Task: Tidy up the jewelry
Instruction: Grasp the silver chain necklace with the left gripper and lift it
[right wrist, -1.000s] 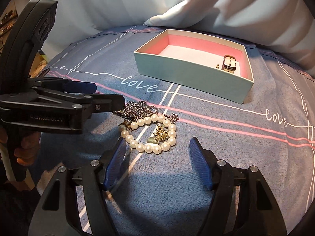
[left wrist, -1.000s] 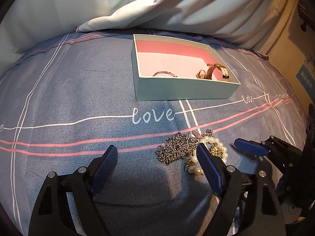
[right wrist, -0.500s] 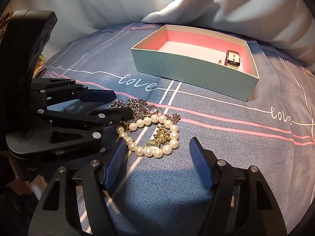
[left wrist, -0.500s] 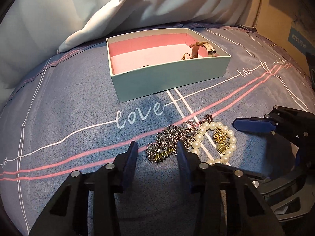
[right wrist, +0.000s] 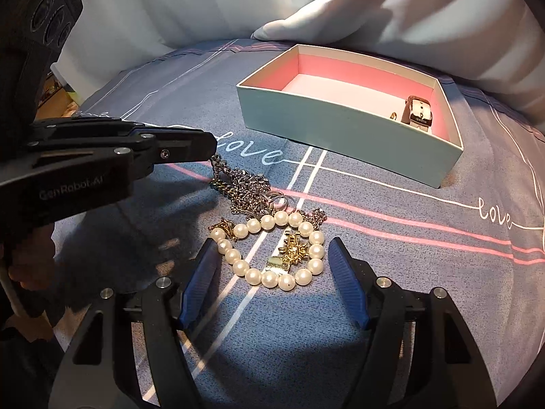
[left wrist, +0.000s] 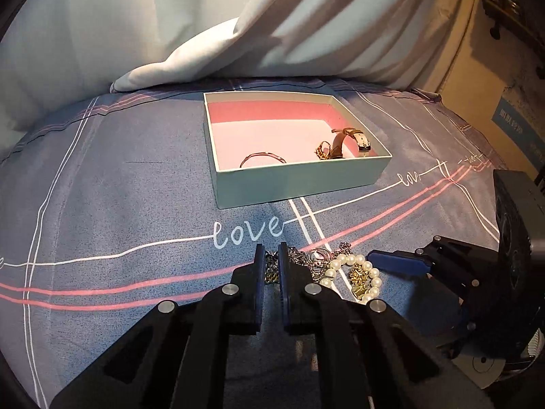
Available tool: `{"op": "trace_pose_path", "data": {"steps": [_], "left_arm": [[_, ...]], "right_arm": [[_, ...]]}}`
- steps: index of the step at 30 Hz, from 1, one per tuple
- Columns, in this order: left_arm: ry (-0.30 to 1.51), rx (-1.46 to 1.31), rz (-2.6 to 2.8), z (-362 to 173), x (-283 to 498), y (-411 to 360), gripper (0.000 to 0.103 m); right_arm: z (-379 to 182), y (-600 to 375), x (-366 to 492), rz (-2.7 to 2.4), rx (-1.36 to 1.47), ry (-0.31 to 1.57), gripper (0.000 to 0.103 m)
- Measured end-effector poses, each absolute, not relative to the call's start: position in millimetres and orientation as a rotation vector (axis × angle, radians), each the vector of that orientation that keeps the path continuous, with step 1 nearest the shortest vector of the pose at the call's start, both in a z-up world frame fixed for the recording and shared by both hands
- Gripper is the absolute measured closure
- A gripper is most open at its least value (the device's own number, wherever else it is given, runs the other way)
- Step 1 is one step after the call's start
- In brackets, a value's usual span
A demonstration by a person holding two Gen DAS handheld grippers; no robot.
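1. The left gripper [left wrist: 271, 263] has its jaws closing, now down to a narrow slit, and a link of the tangled silver metal chain [right wrist: 243, 187] sits pinched between the tips; in the right wrist view a strand of the chain rises taut from the heap up to those tips.
2. The chain lies heaped on the grey-blue bedsheet with pink and white lines [right wrist: 391, 272], beside the printed word "love". Its heap runs from the left gripper's tips down toward the pearls.
3. The right gripper [right wrist: 272, 281] stands wide, its blue-padded fingers [right wrist: 344, 283] on either side of the white pearl bracelet [right wrist: 269, 277] without touching it.
4. The pearl bracelet lies flat as an open loop, just beside the chain and touching its near end. A small gold charm cluster [right wrist: 293, 250] lies inside the loop.
5. The shallow pale-green cardboard box with a pink lining [left wrist: 299, 180] sits farther back on the sheet, well apart from the heap, its long side facing the grippers.
6. Inside the box, a brown-strapped wristwatch [left wrist: 351, 141] lies on its edge in the right-hand corner, a gold piece [left wrist: 323, 150] touching it, and a thin rose-gold bangle [left wrist: 262, 158] near the front wall.
7. White draped fabric [left wrist: 238, 34] hangs behind the box.
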State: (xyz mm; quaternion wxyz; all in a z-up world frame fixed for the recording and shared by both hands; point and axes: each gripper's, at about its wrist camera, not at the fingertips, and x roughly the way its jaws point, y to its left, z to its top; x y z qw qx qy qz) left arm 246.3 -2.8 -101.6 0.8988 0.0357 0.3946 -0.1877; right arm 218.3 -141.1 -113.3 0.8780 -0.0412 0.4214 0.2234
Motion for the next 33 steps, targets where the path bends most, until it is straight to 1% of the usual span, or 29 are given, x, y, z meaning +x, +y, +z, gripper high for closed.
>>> {"op": "trace_pose_path", "data": {"steps": [3,7,16,21,26,33], "left_arm": [[0.824,0.033,-0.397,-97.7,244.7,1.4,0.095],[0.777,0.011,-0.412,-77.2,241.7,2.2,0.095],[0.619,-0.040,-0.465,-2.9,235.7,-1.9,0.095],[0.540,-0.042,-0.466,29.1,226.5,-5.0,0.095],[0.497,-0.040,-0.464,48.4,217.8,-8.3,0.095],[0.455,-0.050,-0.492,73.2,208.7,-14.6,0.095]], "right_arm": [[-113.1,-143.4,216.1,0.464,-0.076,0.878,0.036],[-113.9,-141.7,218.8,0.465,-0.082,0.884,0.036],[-115.4,-138.2,218.8,0.467,-0.106,0.877,0.036],[-114.4,-140.5,219.5,0.460,-0.092,0.879,0.040],[-109.9,-141.6,223.9,0.470,-0.064,0.881,0.040],[-93.3,-136.9,227.7,0.508,-0.014,0.820,0.040]]}}
